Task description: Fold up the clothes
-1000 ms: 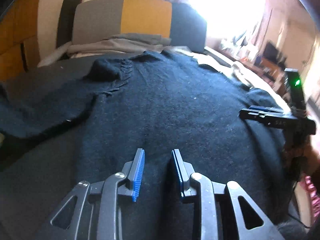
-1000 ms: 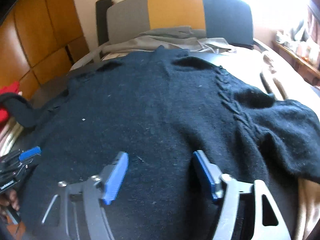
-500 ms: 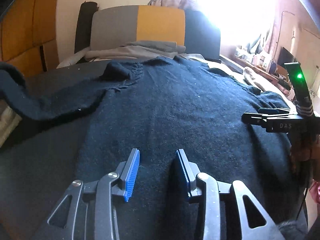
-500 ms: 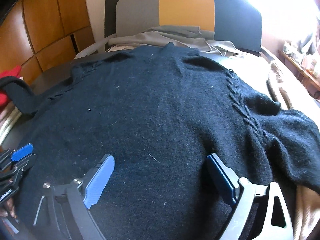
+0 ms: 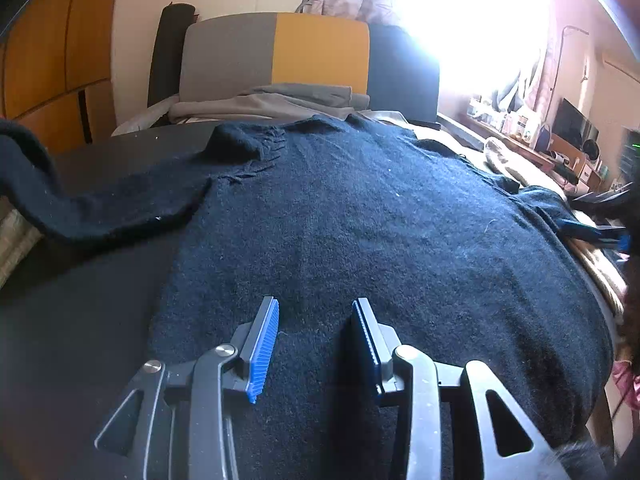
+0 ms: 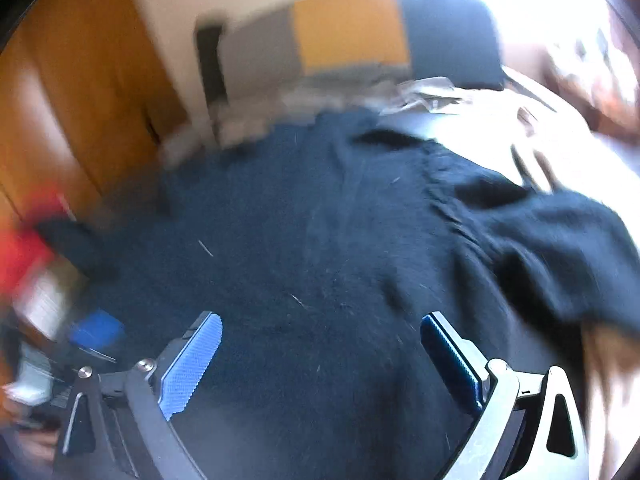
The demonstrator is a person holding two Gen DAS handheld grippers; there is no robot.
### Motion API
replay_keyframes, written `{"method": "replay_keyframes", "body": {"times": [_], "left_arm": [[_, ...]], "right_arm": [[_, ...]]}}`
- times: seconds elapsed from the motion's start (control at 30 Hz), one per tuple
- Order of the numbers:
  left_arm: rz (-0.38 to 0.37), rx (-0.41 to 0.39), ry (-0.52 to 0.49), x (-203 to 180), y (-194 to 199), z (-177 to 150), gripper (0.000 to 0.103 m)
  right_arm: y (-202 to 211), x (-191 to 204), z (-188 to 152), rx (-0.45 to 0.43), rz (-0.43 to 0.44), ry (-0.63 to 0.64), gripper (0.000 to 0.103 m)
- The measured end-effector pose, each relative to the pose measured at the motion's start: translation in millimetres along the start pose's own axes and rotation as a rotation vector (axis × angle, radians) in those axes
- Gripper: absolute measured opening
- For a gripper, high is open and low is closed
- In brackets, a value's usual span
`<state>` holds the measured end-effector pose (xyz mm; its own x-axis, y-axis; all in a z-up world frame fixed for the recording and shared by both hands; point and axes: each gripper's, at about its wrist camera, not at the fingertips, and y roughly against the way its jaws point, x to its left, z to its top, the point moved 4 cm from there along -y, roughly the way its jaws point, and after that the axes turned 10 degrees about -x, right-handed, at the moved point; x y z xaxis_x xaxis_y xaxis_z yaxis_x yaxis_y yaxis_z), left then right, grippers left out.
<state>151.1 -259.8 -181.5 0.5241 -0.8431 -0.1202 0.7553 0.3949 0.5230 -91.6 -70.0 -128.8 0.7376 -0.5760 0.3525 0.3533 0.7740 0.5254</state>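
Fuzzy matt knit sweater (image 5: 360,220); ribbed blue claw pads (image 5: 262,350); glossy wood panels (image 5: 52,60).

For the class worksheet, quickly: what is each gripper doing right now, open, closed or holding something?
Left gripper: open, holding nothing, over the dark sweater.
Right gripper: jaws wide open, holding nothing, over the same sweater.

Behind the dark table (image 5: 80,320) stands a chair back (image 5: 280,52) in grey, yellow and dark panels, with orange wooden panels (image 5: 44,64) at the left and a bright window (image 5: 472,20) at the right.
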Motion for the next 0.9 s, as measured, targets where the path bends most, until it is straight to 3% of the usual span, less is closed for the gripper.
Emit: {"method": "replay_keyframes", "body": {"times": [0.1,0.23,0.33,0.43,0.57,0.9], "left_arm": [[0.0,0.0,0.001,-0.1,0.0,-0.2,0.038],[0.003,-0.003,-0.001,-0.5,-0.5,-0.2,0.039],[0.004,-0.001,-0.002,-0.8,-1.0,-0.1,0.039],[0.005,0.002,-0.004,-0.7,-1.8,1.0,0.039],[0.009,0.006,-0.011,-0.7,-3.1,2.1,0.039],[0.007,0.007,-0.011,-0.8,-3.6,1.9,0.04]], "right_arm": [[68.0,-63.0,8.0,-0.115,0.086,-0.279,0.102],[165.2,-168.4,-3.3,-0.355,0.058,-0.644,0.102],[235.4,-231.8,-29.9,-0.532,-0.069,-0.801,0.101],[281.8,-272.1,-53.7,-0.631,-0.221,-0.874,0.089],[288.7,-302.6,-73.3,-0.648,-0.256,-0.976,0.072],[266.4,-335.5,-78.6,-0.651,-0.33,-1.039,0.07]]}}
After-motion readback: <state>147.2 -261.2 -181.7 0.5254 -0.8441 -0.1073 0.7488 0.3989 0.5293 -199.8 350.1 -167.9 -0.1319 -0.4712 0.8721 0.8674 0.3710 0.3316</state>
